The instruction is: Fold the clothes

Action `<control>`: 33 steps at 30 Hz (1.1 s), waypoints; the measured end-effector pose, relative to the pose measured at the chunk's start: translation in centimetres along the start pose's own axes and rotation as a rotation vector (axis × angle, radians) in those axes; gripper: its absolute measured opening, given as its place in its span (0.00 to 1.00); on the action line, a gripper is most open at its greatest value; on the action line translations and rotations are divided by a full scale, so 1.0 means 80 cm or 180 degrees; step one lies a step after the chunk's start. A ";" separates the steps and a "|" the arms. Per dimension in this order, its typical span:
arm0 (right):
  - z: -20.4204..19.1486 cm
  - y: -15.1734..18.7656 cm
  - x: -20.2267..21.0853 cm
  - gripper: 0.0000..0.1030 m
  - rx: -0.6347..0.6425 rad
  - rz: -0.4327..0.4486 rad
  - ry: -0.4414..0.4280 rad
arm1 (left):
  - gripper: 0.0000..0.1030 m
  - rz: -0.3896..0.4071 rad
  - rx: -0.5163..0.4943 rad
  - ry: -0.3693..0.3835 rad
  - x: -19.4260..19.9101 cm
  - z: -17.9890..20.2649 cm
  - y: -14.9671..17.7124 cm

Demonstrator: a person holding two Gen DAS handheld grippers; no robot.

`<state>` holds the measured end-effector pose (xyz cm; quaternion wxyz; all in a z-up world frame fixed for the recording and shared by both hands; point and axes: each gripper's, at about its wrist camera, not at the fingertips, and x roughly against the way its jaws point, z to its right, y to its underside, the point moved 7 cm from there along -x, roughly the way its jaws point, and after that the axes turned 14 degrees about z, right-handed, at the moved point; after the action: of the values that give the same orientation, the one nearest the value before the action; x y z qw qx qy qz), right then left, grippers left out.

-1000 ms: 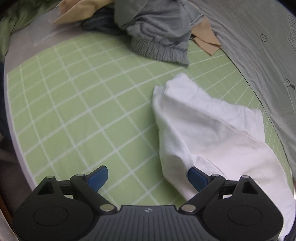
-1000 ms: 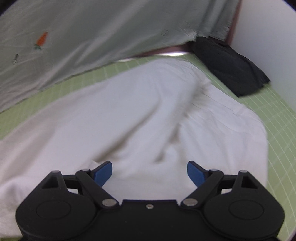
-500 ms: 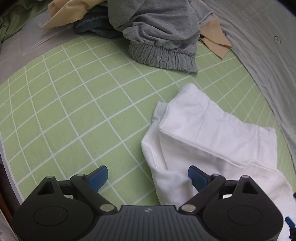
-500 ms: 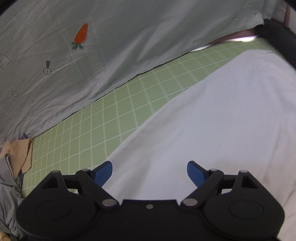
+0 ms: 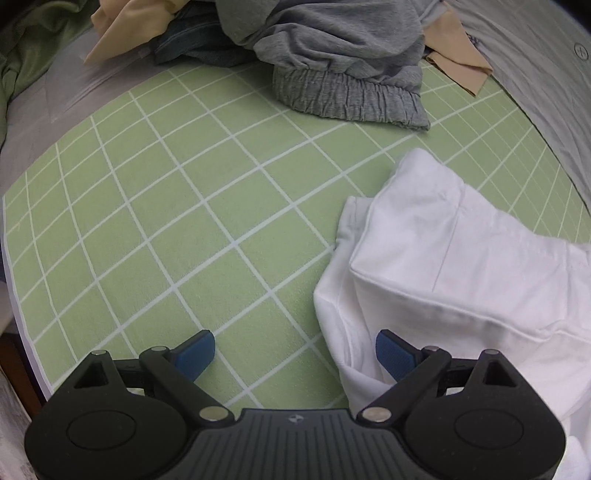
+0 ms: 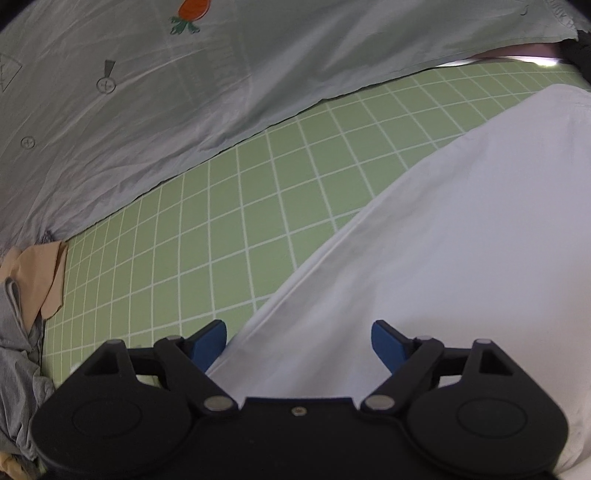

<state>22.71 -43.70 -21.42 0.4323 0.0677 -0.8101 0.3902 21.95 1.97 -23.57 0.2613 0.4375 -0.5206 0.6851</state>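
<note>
We hold our left gripper low over the green grid mat, its blue pads spread wide with nothing pressed between them. The folded corner of the white garment lies just ahead and to the right of it; the garment's loose lower edge runs in beside the right-hand pad, while the left-hand pad sits over bare mat. Well ahead of this gripper, at the far side of the mat, we see a heap of clothes: a grey garment with a gathered waistband, a tan piece at its right and a dark blue one at its left.

Our right gripper hovers over the same white garment, whose straight hemmed edge passes between its pads. The jaws are closing but stand apart, and the pads do not press the cloth. Ahead and to the left, beyond a strip of mat, lies a pale grey sheet with a carrot print.
</note>
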 end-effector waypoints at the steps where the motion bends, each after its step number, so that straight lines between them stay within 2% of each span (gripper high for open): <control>1: -0.001 0.001 0.000 0.76 0.0018 -0.0012 -0.0030 | 0.91 0.0009 -0.0026 -0.0011 0.000 0.001 0.001; 2: -0.003 0.003 0.000 0.67 0.0038 -0.0024 -0.0061 | 0.92 0.0019 -0.0054 -0.0019 0.000 0.001 0.001; 3: -0.005 0.005 0.002 0.52 0.0084 -0.0031 -0.0112 | 0.92 0.0029 -0.0083 -0.0028 0.000 0.002 0.002; 4: -0.006 0.007 0.003 0.43 0.0130 -0.0038 -0.0163 | 0.92 0.0039 -0.0112 -0.0036 0.000 0.003 0.003; 6: -0.010 0.011 0.008 0.13 0.0269 -0.0023 -0.0241 | 0.92 0.0061 -0.0158 -0.0050 0.001 0.004 0.005; 7: -0.012 0.013 0.012 0.10 0.0363 0.0011 -0.0280 | 0.92 0.0074 -0.0166 -0.0053 0.001 0.005 0.006; 10: -0.007 0.009 0.029 0.05 0.0454 0.0184 -0.0364 | 0.92 0.0103 -0.0173 -0.0044 0.001 0.005 0.007; 13: 0.011 0.002 0.041 0.04 0.0156 0.0256 -0.0416 | 0.90 0.0122 -0.0162 0.0013 0.003 0.005 0.007; 15: 0.020 0.001 0.044 0.04 0.0035 0.0267 -0.0425 | 0.84 0.0172 -0.0123 0.0116 0.007 0.009 0.004; 18: 0.022 0.007 0.047 0.04 0.0083 0.0250 -0.0429 | 0.65 0.0216 -0.0122 0.0346 0.012 0.021 0.002; 21: 0.019 0.006 0.044 0.04 0.0083 0.0194 -0.0452 | 0.34 0.0189 -0.0103 0.0592 0.014 0.035 0.001; 22: 0.019 0.005 0.042 0.04 0.0054 0.0179 -0.0472 | 0.11 0.0161 -0.0053 0.0673 0.013 0.039 0.002; 23: 0.018 0.002 0.042 0.04 0.0033 0.0178 -0.0498 | 0.06 0.0135 0.0010 0.0734 0.011 0.043 0.003; 25: 0.010 -0.007 0.042 0.03 0.0061 0.0243 -0.0585 | 0.02 0.0177 -0.0022 0.0745 0.012 0.046 0.000; 28: -0.004 -0.038 0.045 0.02 0.0056 0.0443 -0.0741 | 0.03 0.0430 0.0040 0.0764 0.032 0.042 -0.020; 30: -0.011 -0.076 0.045 0.02 -0.0031 0.0632 -0.0768 | 0.03 0.0619 0.0077 0.0765 0.049 0.038 -0.036; 33: -0.018 -0.151 0.056 0.01 0.0021 0.1158 -0.0699 | 0.03 0.0947 -0.0031 0.0648 0.079 0.029 -0.062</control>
<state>26.26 -50.01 -10.65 0.2637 -0.0360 -0.8499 0.4548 23.67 0.74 -15.46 0.2104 0.2828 -0.5538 0.7544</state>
